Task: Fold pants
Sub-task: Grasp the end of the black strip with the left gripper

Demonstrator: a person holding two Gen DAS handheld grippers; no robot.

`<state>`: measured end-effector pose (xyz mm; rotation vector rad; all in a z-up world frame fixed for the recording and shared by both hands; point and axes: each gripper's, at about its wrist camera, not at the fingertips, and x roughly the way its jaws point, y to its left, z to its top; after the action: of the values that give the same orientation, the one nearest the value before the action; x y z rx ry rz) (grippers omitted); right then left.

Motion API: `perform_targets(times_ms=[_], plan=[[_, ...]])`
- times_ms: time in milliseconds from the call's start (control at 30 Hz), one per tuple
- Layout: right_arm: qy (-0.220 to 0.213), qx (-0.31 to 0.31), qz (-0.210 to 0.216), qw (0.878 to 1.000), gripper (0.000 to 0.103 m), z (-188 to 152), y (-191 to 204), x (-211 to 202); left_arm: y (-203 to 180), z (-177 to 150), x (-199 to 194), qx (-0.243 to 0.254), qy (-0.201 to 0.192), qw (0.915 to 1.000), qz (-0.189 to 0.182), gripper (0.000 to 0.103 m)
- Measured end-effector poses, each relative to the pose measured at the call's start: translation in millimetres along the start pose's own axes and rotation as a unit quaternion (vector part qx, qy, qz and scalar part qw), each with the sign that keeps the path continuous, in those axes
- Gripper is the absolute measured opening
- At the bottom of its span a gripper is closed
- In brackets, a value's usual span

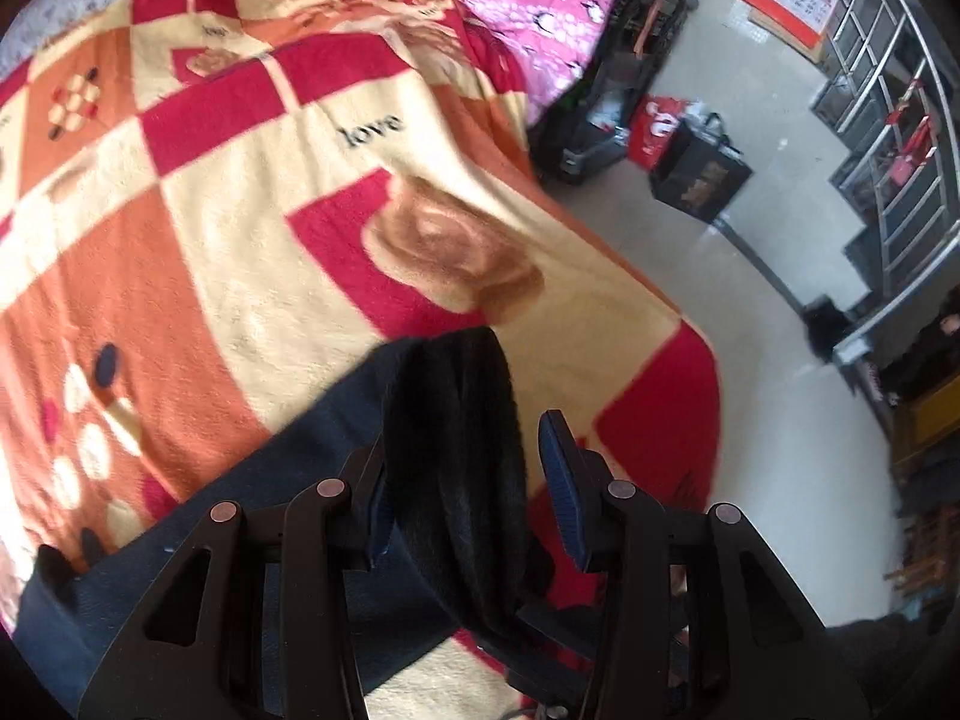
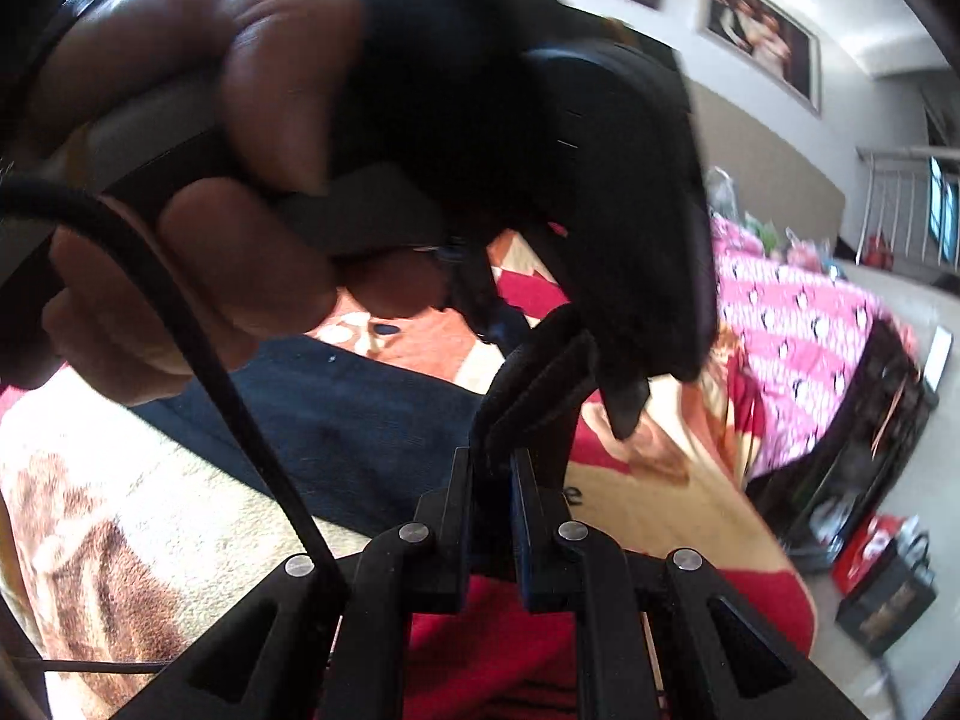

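Observation:
Dark navy pants lie on a red, orange and cream blanket on a bed. A dark fleecy end of the pants stands up between the fingers of my left gripper, whose jaws are apart around it. In the right wrist view my right gripper is shut on a dark edge of the pants, lifted above the blanket. The rest of the pants lies flat to the left. The person's hand and the left gripper's body fill the upper part of that view.
A pink penguin-print quilt lies at the far end of the bed. Beyond the bed edge is pale floor with bags and a metal railing. A black cable hangs across the right wrist view.

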<state>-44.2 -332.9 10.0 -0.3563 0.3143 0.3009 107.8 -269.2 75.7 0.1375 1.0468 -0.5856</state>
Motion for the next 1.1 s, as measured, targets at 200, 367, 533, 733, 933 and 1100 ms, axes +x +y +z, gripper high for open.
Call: perform_targets(times_ms=[200, 367, 533, 733, 933, 1100], plan=[[0.007, -0.004, -0.002, 1.0, 0.01, 3.5, -1.7, 1.8, 23.9, -6.9, -7.8, -0.044, -0.032, 0.9984, -0.012, 0.011], [0.005, -0.014, 0.0, 1.0, 0.01, 13.5, 7.2, -3.4, 42.1, -18.1, -25.7, -0.066, -0.066, 0.995, -0.037, 0.01], [0.0, -0.031, 0.013, 0.999, 0.01, 27.0, 26.2, -4.7, 74.9, -32.8, -41.5, -0.101, -0.086, 0.9891, -0.064, 0.01], [-0.001, -0.063, 0.047, 0.997, 0.01, 39.7, 63.2, -1.1, 109.3, -58.8, -54.7, -0.139, -0.104, 0.9825, -0.068, 0.01], [0.004, -0.093, 0.075, 0.993, 0.01, 49.2, 96.4, 4.4, 139.3, -83.2, -69.3, -0.158, -0.123, 0.9765, -0.079, 0.01], [0.007, -0.118, 0.092, 0.989, 0.01, 59.9, 126.1, 6.9, 167.1, -102.8, -81.6, -0.174, -0.13, 0.9727, -0.082, 0.01]])
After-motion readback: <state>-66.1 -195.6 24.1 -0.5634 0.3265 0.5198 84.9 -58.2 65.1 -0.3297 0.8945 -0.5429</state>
